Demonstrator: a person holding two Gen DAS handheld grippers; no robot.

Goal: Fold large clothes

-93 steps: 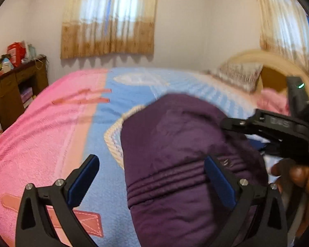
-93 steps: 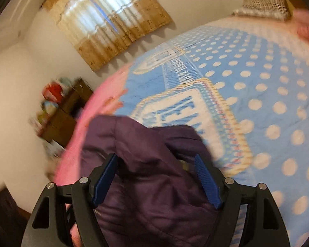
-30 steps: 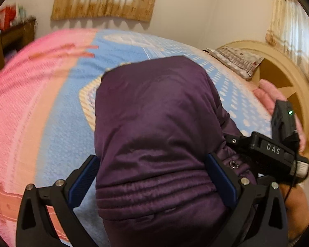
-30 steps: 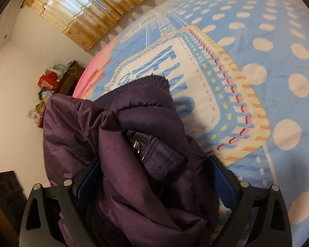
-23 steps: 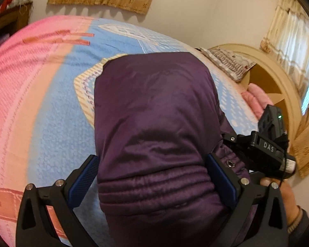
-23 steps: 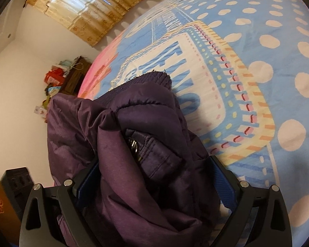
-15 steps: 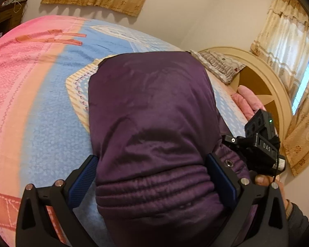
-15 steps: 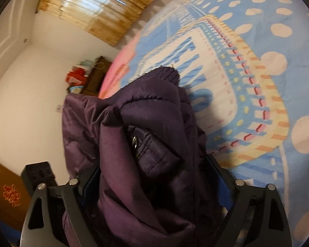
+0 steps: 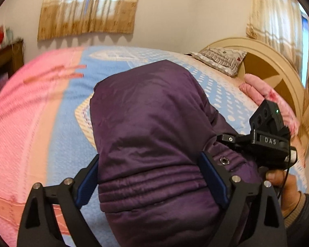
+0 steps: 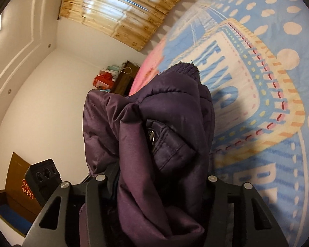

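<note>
A dark purple padded jacket (image 9: pixel 154 135) is bundled in a thick fold over the bed. My left gripper (image 9: pixel 152 177) is shut on its ribbed hem end, the blue pads pressed against both sides. My right gripper (image 10: pixel 154 187) is shut on the other side of the bundle (image 10: pixel 154 127), where a zip pull and a knit cuff show. The right gripper's body (image 9: pixel 265 142) appears in the left wrist view, held by a hand at the jacket's right side. The left gripper's body (image 10: pixel 45 177) shows low left in the right wrist view.
The bed has a pink and blue blanket (image 9: pixel 41 113) with white dots and a framed letter patch (image 10: pixel 247 78). A pillow (image 9: pixel 220 59) and a round wooden headboard (image 9: pixel 263 68) are at the right. A dark wooden cabinet (image 9: pixel 4 61) stands left. Curtained windows (image 9: pixel 88 8) are behind.
Both grippers tightened on the jacket bundle, and the right one's jaws now stand clearly narrower. The views tilted up, so the jacket looks lifted a little over the bed.
</note>
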